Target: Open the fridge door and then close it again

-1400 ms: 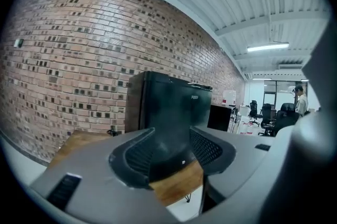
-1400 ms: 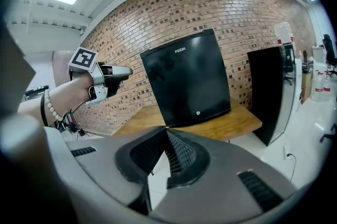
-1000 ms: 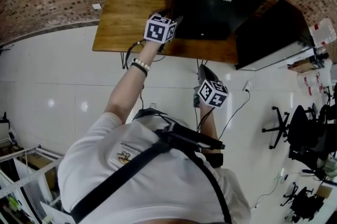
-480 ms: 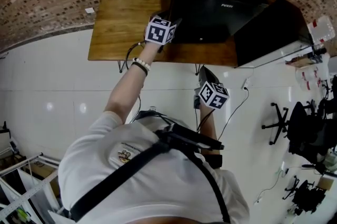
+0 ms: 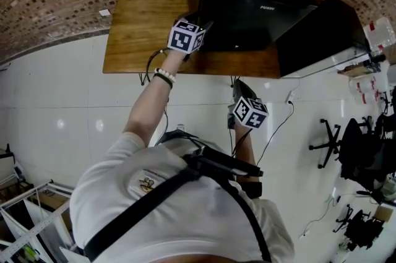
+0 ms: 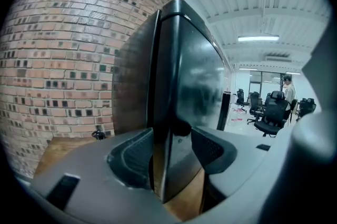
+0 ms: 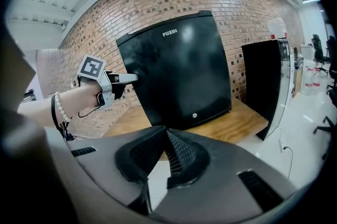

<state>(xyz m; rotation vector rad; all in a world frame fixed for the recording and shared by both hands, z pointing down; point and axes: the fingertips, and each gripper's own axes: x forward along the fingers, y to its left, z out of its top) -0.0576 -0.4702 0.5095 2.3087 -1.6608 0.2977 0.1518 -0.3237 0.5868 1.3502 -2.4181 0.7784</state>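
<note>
A black fridge [image 5: 247,2] stands on a wooden table [image 5: 145,26] against the brick wall, and its door looks closed. My left gripper [image 5: 203,24] reaches to the fridge's upper left front corner. In the left gripper view the door's edge [image 6: 171,112] sits between the two jaws, and the left gripper [image 6: 172,146] is shut on it. The right gripper view shows the fridge front [image 7: 179,70] and the left gripper [image 7: 131,78] at its corner. My right gripper [image 5: 240,83] hangs lower over the white floor, short of the table. The right gripper [image 7: 166,138] is shut with nothing in it.
A tall black cabinet [image 5: 315,39] stands at the table's right end [image 7: 263,86]. Office chairs [image 5: 352,150] and a floor cable [image 5: 278,125] lie to the right, and a metal rack [image 5: 25,206] at lower left. A person [image 6: 288,88] stands far off.
The head view has shifted a little. My left gripper has edged slightly closer onto the fridge's left front corner. The right gripper keeps nearly the same place.
</note>
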